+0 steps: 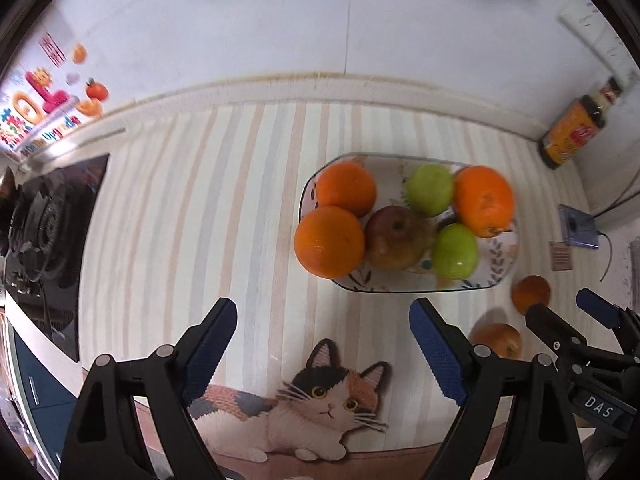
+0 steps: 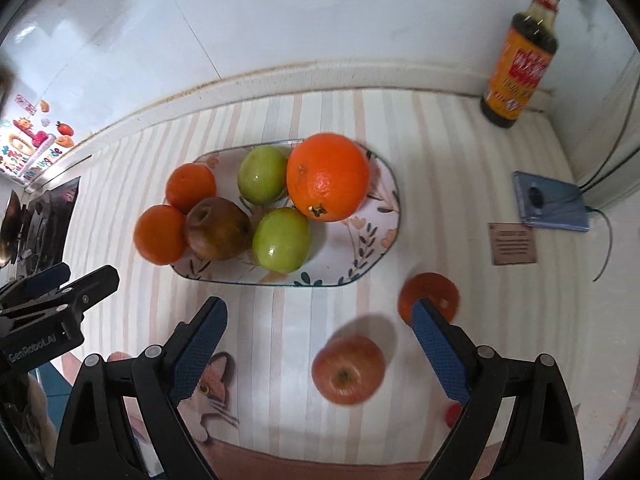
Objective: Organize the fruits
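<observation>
striped cat-print mat (image 2: 280,328) under fruit plate (image 2: 360,264), red apple (image 2: 348,370), small orange (image 2: 434,292), bottle (image 2: 518,60), phone (image 2: 554,202)

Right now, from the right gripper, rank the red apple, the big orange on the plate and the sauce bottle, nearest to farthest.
Seen from the right wrist view, from the right gripper:
1. Red apple, on the mat, just off the open fingers.
2. Big orange, on the plate's right end.
3. Sauce bottle, upright in the far right corner by the wall.
</observation>
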